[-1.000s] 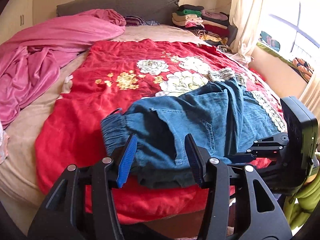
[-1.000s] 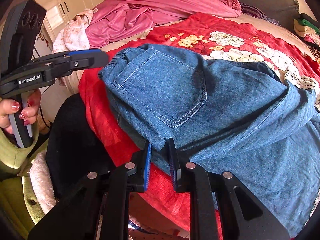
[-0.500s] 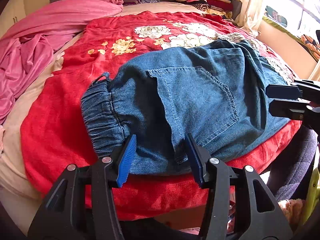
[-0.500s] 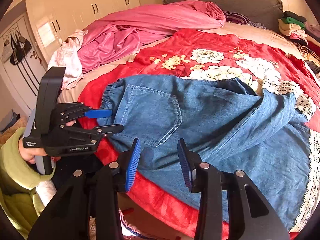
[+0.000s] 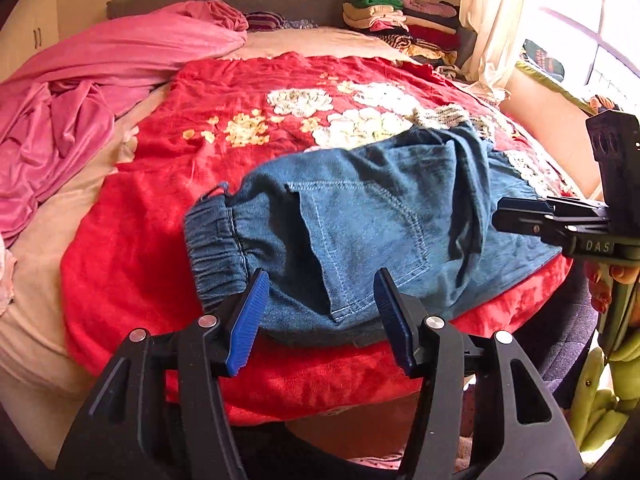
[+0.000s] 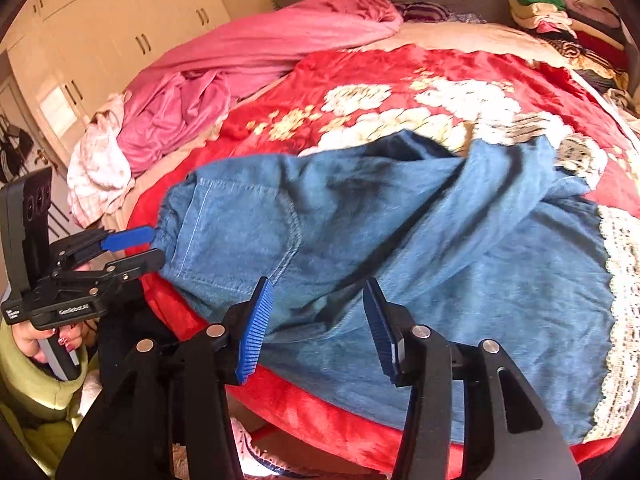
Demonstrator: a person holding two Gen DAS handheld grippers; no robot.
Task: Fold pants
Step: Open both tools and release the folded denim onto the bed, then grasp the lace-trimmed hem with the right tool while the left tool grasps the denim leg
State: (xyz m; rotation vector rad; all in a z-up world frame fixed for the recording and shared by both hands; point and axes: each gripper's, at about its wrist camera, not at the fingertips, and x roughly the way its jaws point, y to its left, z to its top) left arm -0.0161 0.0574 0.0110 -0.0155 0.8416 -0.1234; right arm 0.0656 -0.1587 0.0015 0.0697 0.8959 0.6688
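Left wrist view: denim pants (image 5: 360,216) on the red floral blanket (image 5: 168,208), near edge of the bed (image 5: 304,36), elastic waistband to the left, back pocket facing up. Folded lengthwise already, by the look of it, one leg over the other. Left gripper (image 5: 318,312) hovering at the near hem just below the pocket, jaws apart, just opened a little further, cloth lying past the blue pads but not pressed by them.

Right wrist view: right gripper (image 6: 318,320) likewise spread, jaws just been opening, nothing clamped; denim seen between the pads, no pinch on it. Legs trailing away to the right over a lace-edged cloth (image 6: 618,280), a loose ridge bunched across the far middle. Left gripper visible at the left, tips near the waistband corner.

Judged roughly midway: first fold laid, both grips let go. Left to do: smoothing the bunched ridge, then folding the leg end across toward the waistband, perhaps twice, for a compact stack.
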